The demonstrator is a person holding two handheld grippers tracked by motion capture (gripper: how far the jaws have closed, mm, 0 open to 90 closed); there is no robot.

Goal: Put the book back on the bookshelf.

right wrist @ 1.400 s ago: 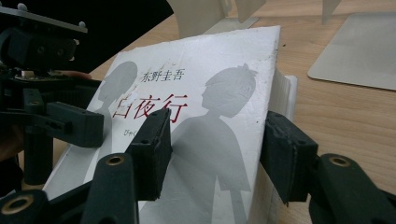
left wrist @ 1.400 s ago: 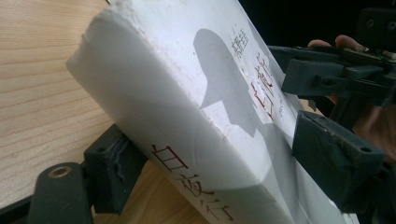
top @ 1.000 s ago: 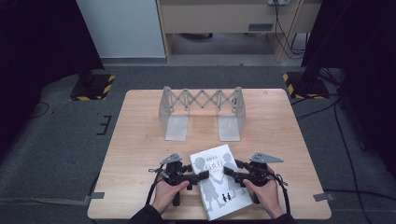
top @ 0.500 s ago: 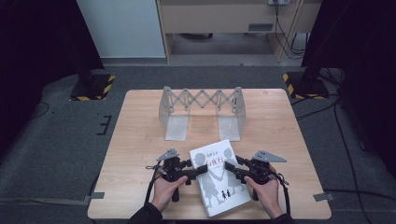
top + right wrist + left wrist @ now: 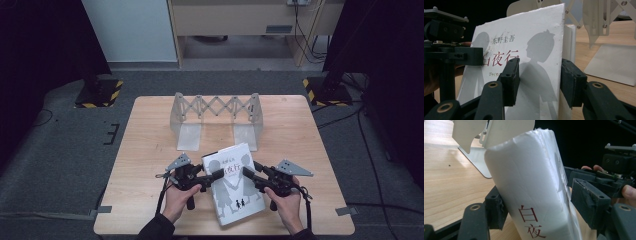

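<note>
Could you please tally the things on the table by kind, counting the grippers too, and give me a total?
Book: 1, white, gripped from both sides
Folding book rack: 1, pale, standing at the far side of the table
Grippers: 2, the left gripper and the right gripper, both closed on the book
Total: 4

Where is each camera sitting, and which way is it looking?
High view: above the table, looking forward and down; both hands, the left gripper and right gripper on the book.
Left gripper view: rides the left gripper, looking along its jaws at the book's spine; the other hand's fingers show.
Right gripper view: rides the right gripper, facing the book's cover; its jaws show.
Shared: all show the book and the rack.
</note>
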